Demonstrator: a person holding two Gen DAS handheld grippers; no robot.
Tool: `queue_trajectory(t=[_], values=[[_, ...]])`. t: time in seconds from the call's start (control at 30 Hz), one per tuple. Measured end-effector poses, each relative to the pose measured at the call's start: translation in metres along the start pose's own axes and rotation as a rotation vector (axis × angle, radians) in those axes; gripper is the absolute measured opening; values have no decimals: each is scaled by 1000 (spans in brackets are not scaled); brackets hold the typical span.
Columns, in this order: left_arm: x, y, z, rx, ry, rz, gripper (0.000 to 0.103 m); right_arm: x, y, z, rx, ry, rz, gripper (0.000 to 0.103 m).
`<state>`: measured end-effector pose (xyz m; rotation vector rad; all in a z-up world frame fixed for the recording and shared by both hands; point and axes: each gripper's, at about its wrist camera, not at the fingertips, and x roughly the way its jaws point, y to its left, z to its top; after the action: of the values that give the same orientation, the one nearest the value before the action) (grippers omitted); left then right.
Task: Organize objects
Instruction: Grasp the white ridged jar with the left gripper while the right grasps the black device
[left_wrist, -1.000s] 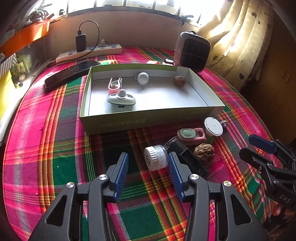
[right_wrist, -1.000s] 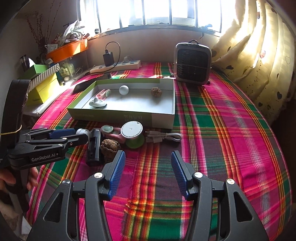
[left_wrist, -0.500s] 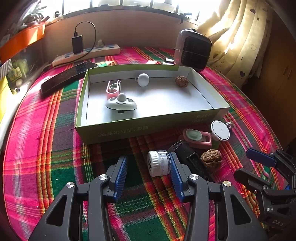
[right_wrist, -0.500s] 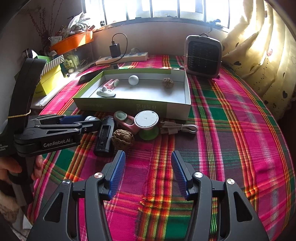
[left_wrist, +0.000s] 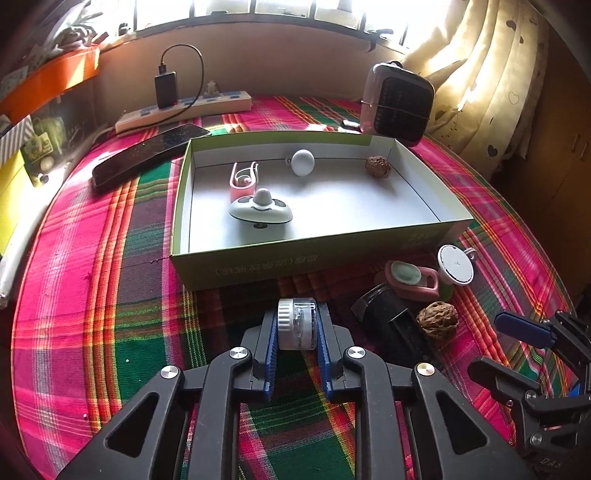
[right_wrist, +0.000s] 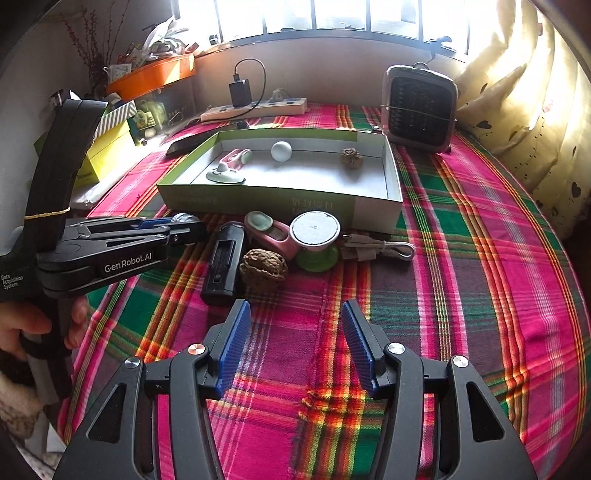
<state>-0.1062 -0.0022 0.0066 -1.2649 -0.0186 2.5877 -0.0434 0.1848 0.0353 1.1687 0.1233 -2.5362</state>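
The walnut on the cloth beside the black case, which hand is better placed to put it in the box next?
Right. The right gripper is open and empty just short of the walnut; the left gripper is shut on the small jar.

L gripper (left_wrist: 297, 328) clamped tight; R gripper (right_wrist: 295, 347) fingers spread, hovering.

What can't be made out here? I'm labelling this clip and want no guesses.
- Small clear jar with a white ribbed cap: contents unreadable in the left wrist view; blue pads of the left gripper cover its sides. In the right wrist view the gripper hides almost all of it.
- Print on the green cardboard box: too small, upside down.
- Right gripper: open, holding nothing.
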Motion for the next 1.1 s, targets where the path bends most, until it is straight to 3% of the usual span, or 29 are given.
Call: queue_trajectory(t=[0.53, 1.1], values=[[-17, 25, -17, -60, -12, 30, 17, 22, 37, 4, -41, 35, 162, 53], [-18, 34, -20, -73, -21, 4, 18, 46, 56, 25, -81, 39, 110, 53]])
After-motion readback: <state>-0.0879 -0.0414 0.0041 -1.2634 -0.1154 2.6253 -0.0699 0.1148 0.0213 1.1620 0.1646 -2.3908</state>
